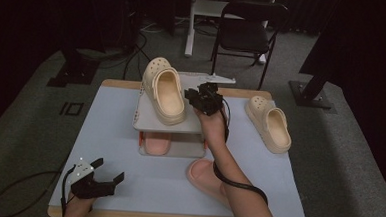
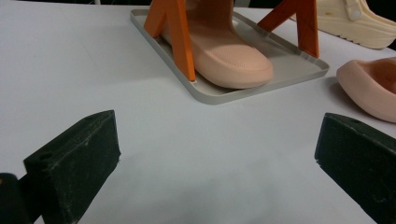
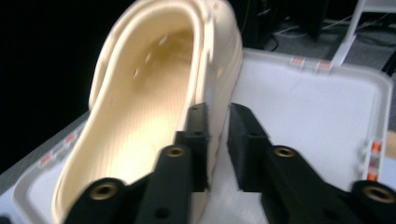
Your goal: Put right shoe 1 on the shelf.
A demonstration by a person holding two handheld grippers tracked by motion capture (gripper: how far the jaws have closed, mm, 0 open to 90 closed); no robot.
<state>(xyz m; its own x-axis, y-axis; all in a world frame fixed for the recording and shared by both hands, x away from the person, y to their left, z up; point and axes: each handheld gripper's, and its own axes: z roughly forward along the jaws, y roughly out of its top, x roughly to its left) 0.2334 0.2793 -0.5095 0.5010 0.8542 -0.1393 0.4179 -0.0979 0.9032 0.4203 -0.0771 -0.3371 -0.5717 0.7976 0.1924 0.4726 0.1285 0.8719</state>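
Observation:
A cream clog [image 1: 164, 89] [image 3: 149, 102] lies on the top tray [image 1: 145, 118] [image 3: 303, 102] of a small two-level rack. My right gripper [image 1: 201, 96] [image 3: 218, 116] stands at the clog's right side. One jaw is inside the shoe and the other outside, shut on its side wall. A pink slipper [image 1: 156, 142] [image 2: 229, 51] rests on the lower tray [image 2: 261, 88] between orange legs [image 2: 180, 37]. My left gripper [image 1: 108, 173] [image 2: 215, 140] hovers open over bare table at the front left, with nothing between its jaws.
A second cream clog [image 1: 269, 122] [image 2: 359, 23] lies on the table right of the rack. Another pink slipper [image 1: 205, 176] [image 2: 373, 88] sits at the front, partly under my right forearm. A folding chair [image 1: 247, 29] stands beyond the table's far edge.

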